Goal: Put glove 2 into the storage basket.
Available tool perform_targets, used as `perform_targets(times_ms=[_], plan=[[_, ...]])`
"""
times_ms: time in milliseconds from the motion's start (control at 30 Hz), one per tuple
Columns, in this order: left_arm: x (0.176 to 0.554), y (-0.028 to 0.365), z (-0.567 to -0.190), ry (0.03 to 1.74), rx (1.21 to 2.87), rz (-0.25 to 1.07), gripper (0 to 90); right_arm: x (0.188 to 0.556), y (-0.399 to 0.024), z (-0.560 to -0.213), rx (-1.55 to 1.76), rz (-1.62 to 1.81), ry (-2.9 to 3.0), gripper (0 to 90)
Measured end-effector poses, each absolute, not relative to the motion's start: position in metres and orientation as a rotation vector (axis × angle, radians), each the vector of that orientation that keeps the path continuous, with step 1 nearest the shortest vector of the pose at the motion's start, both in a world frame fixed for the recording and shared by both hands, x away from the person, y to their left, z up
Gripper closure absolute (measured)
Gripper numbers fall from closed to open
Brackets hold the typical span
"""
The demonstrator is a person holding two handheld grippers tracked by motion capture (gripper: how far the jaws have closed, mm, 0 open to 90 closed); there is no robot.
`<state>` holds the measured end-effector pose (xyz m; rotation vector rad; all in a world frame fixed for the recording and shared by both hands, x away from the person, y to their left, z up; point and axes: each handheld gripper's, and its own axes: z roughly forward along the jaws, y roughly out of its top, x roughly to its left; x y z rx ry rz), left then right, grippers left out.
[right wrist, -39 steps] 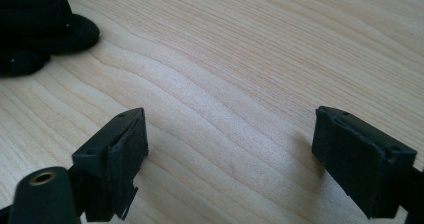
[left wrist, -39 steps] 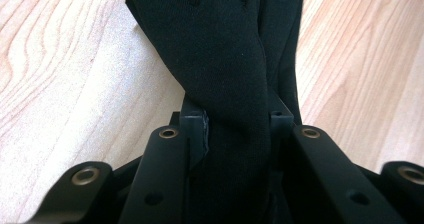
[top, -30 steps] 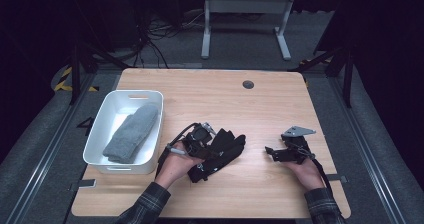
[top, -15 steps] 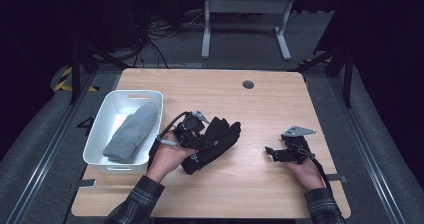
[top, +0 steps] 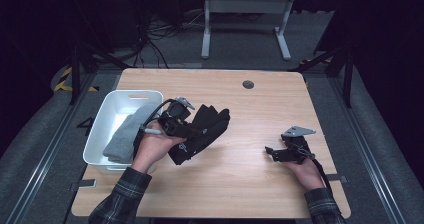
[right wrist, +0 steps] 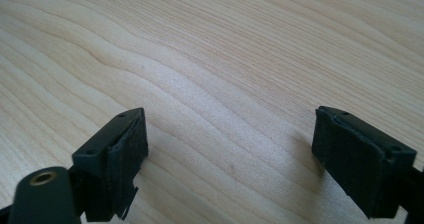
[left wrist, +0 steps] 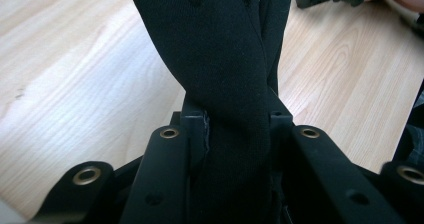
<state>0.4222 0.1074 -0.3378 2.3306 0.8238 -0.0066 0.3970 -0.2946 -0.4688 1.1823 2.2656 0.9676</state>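
high view: left claw [top: 197, 131] clamped on a black glove [top: 205, 129], held up off the wooden worktop [top: 240, 184] just right of the white bin [top: 102, 134]. a grey cloth [top: 122, 136] lies folded in the bin. the glove's fingers point away toward the worktop's middle, its cuff end hangs down by the left hand [top: 152, 146].

left gripper view: glove [left wrist: 220, 74] bunched between both pads, jaws pressing it on each side, fabric fanning out wider beyond the tips. worktop [left wrist: 75, 74] below, glove's far end not touching it as far as i can tell.

right claw [top: 272, 151] sits low on the worktop's right side, well apart from the glove, right hand [top: 302, 171] behind it. right gripper view: jaws wide apart, nothing between them, bare wood [right wrist: 225, 84] underneath.
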Motion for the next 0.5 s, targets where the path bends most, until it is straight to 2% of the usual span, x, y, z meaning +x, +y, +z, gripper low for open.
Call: perform_targets(times_ms=[500], plan=[[0.429,0.16,-0.307,0.926,2.246,0.066,72.2,0.397,-0.295,-0.469,1.183,0.968,2.265,15.0]])
